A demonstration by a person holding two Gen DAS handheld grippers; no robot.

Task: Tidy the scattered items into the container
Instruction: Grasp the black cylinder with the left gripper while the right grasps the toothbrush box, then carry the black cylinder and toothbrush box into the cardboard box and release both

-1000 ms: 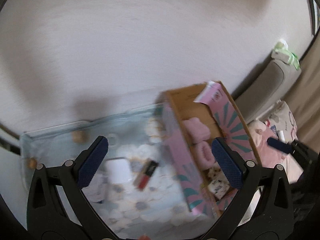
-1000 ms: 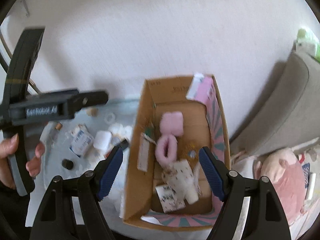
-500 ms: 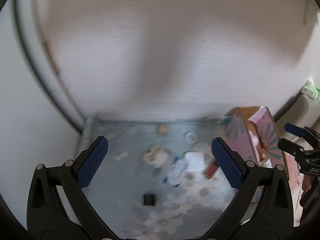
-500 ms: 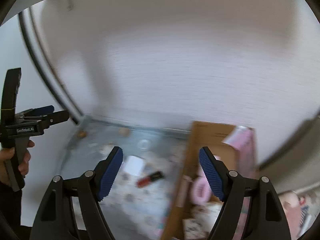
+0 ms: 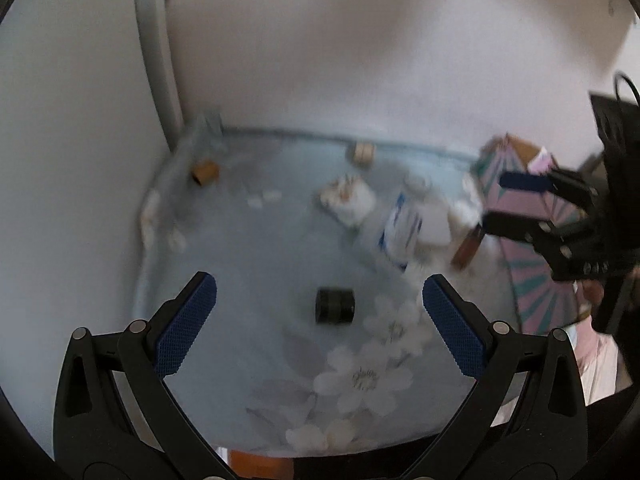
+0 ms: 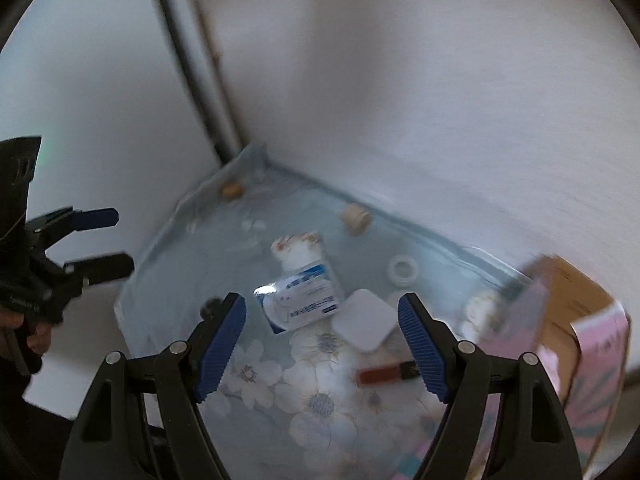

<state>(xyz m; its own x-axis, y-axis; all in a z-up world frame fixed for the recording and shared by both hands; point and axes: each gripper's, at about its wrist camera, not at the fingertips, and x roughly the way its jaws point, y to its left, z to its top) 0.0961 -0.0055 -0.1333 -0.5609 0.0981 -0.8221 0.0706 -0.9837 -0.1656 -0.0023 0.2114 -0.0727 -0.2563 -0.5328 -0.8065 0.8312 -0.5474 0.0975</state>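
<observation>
Lying loose on the pale blue flower-printed cloth (image 6: 320, 400) covering the desk, most of the small items are not yet put away: a short black cylindrical cap (image 5: 335, 305), a blue-and-white printed packet (image 6: 302, 300), a flat white rounded-square case (image 6: 364, 324), a red lipstick tube with a dark cap (image 6: 390, 374), a white ring (image 6: 404, 270), a white-and-orange wrapped block (image 6: 298, 250) and two tan cork-like stubs (image 6: 355, 218) near the far edge. The pink-and-teal patterned cardboard box (image 6: 576, 320) stands at the right end of the cloth, its opening showing brown board inside; what it already holds is out of sight here.

The left claw (image 5: 320, 320) hovers with its blue pads wide apart and empty, the black cap roughly between them and lower down. The right claw (image 6: 322, 344) is likewise spread and empty above the packet and white case. By my reading, the tidying is at best partly done, with at least eight pieces left.
</observation>
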